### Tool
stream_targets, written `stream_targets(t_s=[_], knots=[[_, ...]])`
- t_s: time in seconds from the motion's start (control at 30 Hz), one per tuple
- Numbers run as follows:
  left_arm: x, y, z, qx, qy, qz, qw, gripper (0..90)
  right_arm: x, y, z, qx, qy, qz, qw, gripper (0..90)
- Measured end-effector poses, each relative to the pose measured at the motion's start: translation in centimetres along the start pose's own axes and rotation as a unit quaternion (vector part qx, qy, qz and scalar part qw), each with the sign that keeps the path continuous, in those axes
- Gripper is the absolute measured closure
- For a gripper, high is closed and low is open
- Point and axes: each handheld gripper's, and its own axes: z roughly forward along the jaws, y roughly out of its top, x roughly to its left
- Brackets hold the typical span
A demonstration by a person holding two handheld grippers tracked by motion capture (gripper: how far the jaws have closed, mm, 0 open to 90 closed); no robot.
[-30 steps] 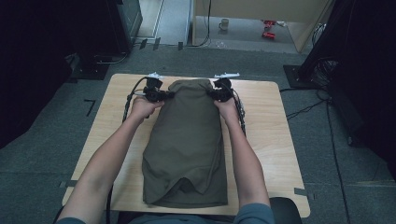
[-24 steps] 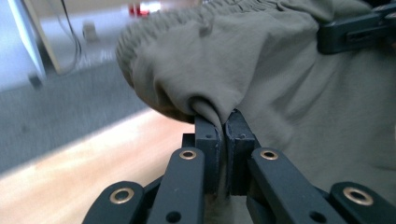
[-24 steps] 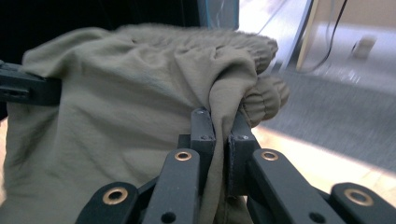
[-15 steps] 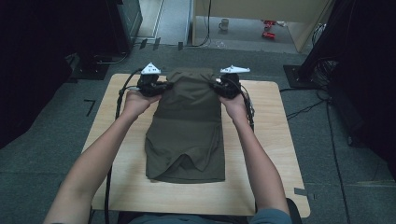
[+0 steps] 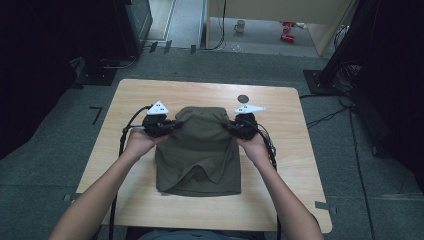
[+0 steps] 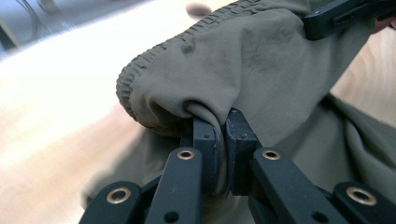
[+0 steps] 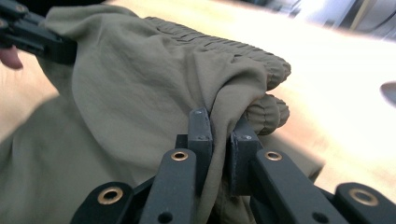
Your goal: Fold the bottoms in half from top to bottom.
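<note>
1. In the high view we see the olive shorts (image 5: 200, 152) at the table's (image 5: 150, 95) centre, the left gripper (image 5: 167, 126) and right gripper (image 5: 234, 127) at their upper corners.
2. The left gripper view adds what that hides: our jaws clamped on a fabric fold under the ribbed waistband (image 6: 177, 44).
3. The right gripper view shows our other jaws likewise pinching cloth.

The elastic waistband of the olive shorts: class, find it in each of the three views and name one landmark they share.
High view: the waistband is the garment's far edge, between the two grippers.
Left gripper view: waistband runs from upper centre down left.
Right gripper view: waistband runs along the top to the right.
Shared landmark: the wooden table.
</note>
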Motion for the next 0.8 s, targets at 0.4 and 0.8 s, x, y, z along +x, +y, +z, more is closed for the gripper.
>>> stream_targets(t_s=[0.4,0.8], knots=[[-0.7,-3.3,0.0,0.056,-0.035,-0.024,0.9975,83.1,1.2,-4.2,1.1,0.061,0.023,0.005,0.9979,79.1],[-0.4,-5.0,0.4,0.059,-0.035,-0.049,0.9965,72.6,1.3,-4.9,1.8,0.081,0.029,-0.012,0.9962,61.3]])
